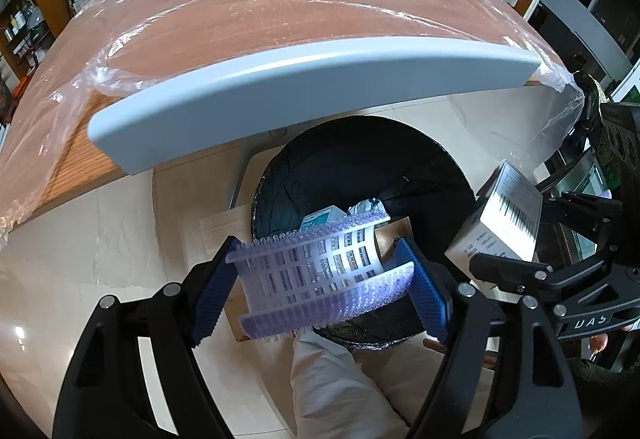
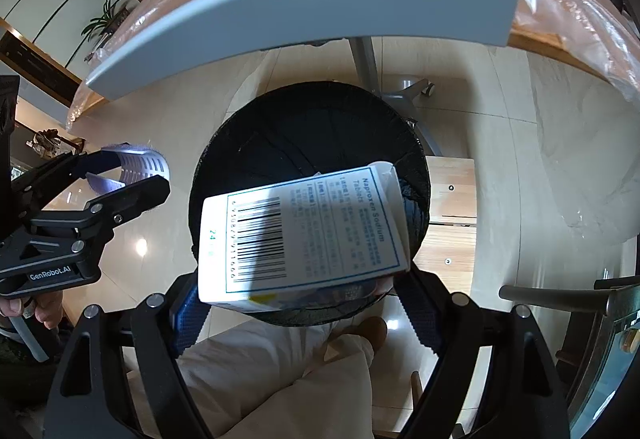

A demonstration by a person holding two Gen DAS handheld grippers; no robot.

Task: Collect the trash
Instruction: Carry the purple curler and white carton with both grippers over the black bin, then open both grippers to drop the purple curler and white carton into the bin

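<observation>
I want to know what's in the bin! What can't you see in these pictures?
- Bin bottom: right wrist view, the medicine box in the right gripper covers it.
- Bin contents: left wrist view, the purple plastic piece in the left gripper hides most.
- Box's small print: too blurred.

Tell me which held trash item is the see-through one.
The purple bristly mat, bent between the left tongs. Its grid of holes shows what's behind; the barcoded medicine box in the right tongs is opaque white card.

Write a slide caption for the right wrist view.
Right gripper holds a medicine box above the black-lined trash bin.
</observation>
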